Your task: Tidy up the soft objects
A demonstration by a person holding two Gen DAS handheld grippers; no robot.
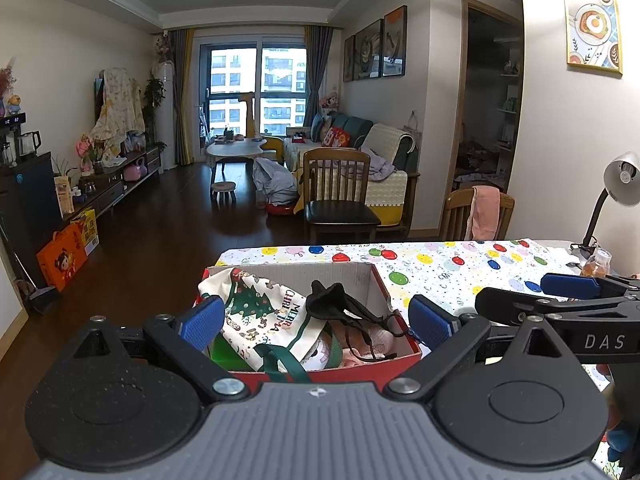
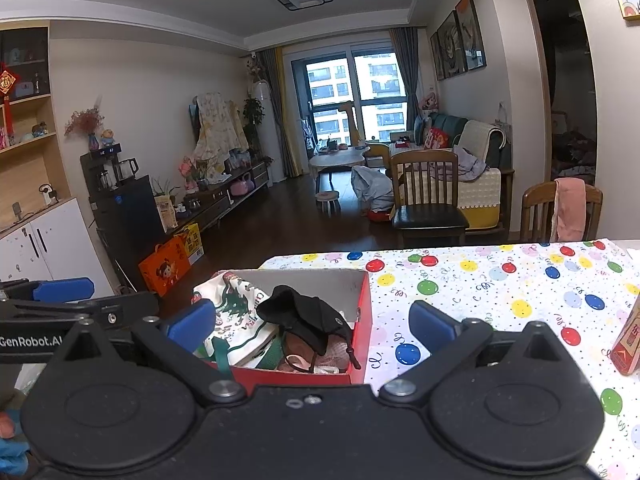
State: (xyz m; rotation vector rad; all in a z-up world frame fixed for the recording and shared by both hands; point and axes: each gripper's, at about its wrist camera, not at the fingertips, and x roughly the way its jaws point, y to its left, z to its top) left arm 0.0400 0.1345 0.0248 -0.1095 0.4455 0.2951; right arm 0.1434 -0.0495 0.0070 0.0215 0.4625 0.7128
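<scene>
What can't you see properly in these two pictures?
- Bottom of the red box: covered by the Christmas tote bag and black mask, both views.
- Pink things under the mask: mostly covered, unclear what they are.
- Red carton: cut off by the right wrist view's edge.
- Bottle by the lamp: too small to read, left wrist view.

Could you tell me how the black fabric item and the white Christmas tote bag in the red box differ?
The black fabric item is plain, small and crumpled on top; the white Christmas tote bag is printed, larger and fills the left side of the red cardboard box. Both are soft and in the box.
</scene>
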